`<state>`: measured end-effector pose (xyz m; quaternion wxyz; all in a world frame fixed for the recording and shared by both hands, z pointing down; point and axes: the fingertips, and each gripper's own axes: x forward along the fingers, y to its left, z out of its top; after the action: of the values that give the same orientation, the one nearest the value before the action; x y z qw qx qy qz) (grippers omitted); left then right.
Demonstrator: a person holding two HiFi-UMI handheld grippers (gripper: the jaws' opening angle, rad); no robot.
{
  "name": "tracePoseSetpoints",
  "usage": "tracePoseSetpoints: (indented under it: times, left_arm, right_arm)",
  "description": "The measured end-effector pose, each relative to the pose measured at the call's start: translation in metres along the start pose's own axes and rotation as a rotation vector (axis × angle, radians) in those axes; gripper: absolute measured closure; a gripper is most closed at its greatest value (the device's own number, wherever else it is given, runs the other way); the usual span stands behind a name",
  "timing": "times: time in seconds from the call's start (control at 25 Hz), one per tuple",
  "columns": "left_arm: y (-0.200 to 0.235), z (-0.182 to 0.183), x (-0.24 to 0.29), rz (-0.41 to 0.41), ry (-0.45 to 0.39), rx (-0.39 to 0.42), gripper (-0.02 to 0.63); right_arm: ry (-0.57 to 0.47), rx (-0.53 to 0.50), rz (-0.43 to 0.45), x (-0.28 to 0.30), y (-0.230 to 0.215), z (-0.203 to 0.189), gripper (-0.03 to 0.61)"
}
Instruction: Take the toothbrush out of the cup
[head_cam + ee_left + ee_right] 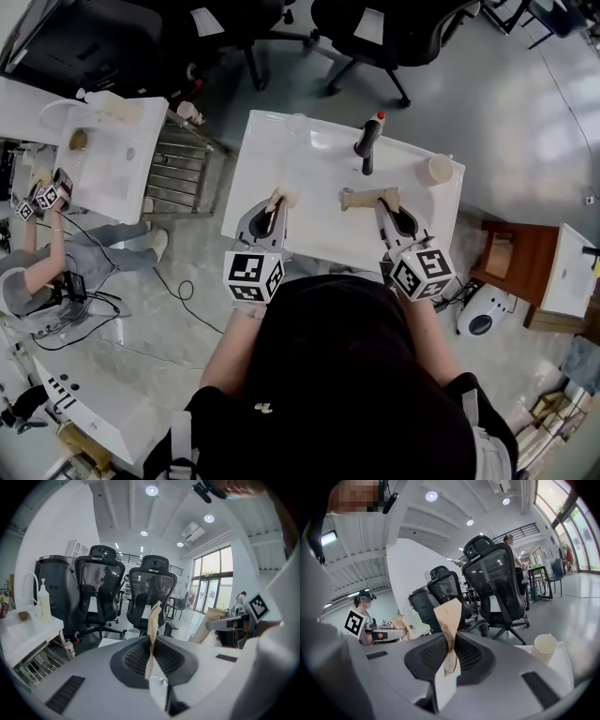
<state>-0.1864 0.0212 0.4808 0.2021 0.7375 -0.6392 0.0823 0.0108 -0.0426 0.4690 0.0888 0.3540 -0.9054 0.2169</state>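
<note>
My left gripper (278, 199) is shut on a small piece of tan paper (286, 196) above the white table (319, 234); in the left gripper view the paper (153, 616) stands edge-on between the closed jaws. My right gripper (382, 202) is shut on a longer tan paper piece (361, 198), which shows a serrated top edge (449, 613) in the right gripper view. A gap separates the two pieces. A beige cup (439, 168) (544, 648) stands at the table's far right corner. I see no toothbrush.
A dark upright object with a red top (367, 145) stands at the table's far middle, and a clear cup (298, 122) at the far edge. Office chairs (394, 37) stand beyond the table. Another person (37, 272) is at a sink bench (112, 155) on the left. A wooden stand (516, 262) is on the right.
</note>
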Motion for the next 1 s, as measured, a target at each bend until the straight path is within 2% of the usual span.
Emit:
tracePoseSetpoints:
  times: [0.2,1.0]
  left_arm:
    - [-0.004,0.006,0.000,-0.018,-0.019,0.006,0.579]
    - [-0.009,0.014,0.014,-0.042,-0.026,0.020,0.578]
  right_arm:
    - [0.001,-0.029,-0.001,-0.002,0.001,0.003,0.522]
    - [-0.018,-0.017,-0.036,-0.012,-0.013,0.007,0.522]
